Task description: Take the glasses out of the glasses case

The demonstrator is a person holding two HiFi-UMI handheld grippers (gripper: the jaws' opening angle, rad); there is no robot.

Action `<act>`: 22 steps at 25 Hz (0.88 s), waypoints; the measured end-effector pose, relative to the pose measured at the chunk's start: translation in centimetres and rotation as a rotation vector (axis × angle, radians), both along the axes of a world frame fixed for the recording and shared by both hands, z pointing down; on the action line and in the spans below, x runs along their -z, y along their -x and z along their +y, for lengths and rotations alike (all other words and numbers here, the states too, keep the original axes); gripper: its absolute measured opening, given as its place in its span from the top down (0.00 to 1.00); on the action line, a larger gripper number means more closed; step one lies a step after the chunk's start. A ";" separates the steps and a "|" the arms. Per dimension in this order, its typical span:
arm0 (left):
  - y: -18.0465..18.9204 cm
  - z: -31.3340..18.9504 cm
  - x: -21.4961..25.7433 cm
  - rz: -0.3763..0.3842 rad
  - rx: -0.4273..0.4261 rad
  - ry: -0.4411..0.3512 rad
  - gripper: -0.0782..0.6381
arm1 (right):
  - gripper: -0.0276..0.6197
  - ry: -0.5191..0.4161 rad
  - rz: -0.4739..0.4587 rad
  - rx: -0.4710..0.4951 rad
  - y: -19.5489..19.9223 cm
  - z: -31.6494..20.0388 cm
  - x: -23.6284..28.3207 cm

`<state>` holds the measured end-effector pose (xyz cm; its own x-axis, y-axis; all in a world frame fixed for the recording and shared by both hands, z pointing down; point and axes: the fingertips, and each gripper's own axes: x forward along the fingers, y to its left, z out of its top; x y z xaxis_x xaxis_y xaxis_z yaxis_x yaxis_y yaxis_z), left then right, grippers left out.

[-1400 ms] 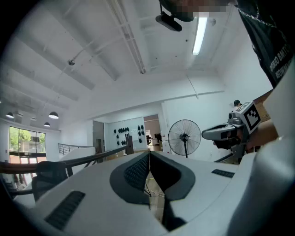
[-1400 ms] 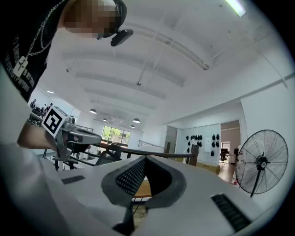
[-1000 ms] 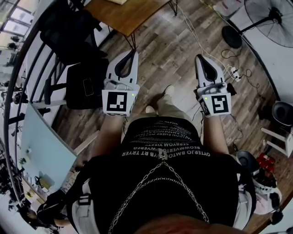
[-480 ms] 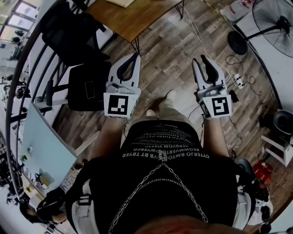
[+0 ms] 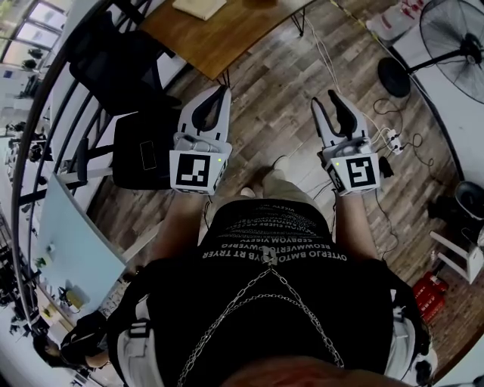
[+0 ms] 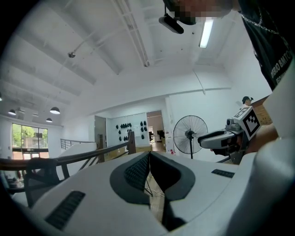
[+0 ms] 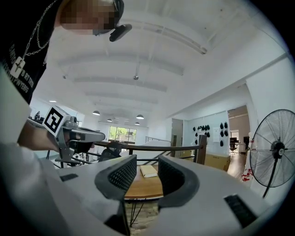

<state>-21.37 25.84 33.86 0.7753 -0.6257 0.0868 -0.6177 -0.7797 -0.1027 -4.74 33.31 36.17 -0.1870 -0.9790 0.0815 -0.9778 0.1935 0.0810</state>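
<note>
The left gripper (image 6: 148,154) is closed and empty. The right gripper (image 7: 146,161) is opening with nothing between its jaws. The right gripper view faces a wooden table (image 7: 138,186) bearing a pale flat object (image 7: 148,170), while the left gripper view faces a fan (image 6: 190,134).

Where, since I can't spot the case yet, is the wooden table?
The wooden table sits at the top of the head view, left of centre, right of the black chair and ahead of the left gripper.

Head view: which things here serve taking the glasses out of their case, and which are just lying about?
Job: left gripper, jaws together; right gripper, jaws opening, empty; wooden table; tan flat item on it, possibly the case.
Lying about: standing fan; black chair; power strip.
</note>
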 end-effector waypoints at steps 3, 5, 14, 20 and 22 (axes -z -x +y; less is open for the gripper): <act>-1.2 -0.5 -0.3 0.003 -0.006 0.012 0.85 | 0.74 0.002 -0.006 -0.001 -1.0 -0.4 -0.1; -2.3 -1.0 -0.7 -0.003 -0.008 0.015 0.85 | 0.74 0.007 -0.010 0.001 -1.9 -0.9 -0.4; -6.3 -2.9 0.1 0.007 -0.007 0.028 0.85 | 0.73 -0.010 -0.026 0.035 -4.8 -3.3 0.3; -9.3 -3.8 1.0 0.000 0.003 -0.001 0.85 | 0.73 0.000 -0.027 0.035 -8.2 -4.5 0.6; -10.1 -4.1 0.9 -0.004 0.014 0.001 0.85 | 0.73 -0.012 -0.031 0.055 -9.1 -5.1 0.8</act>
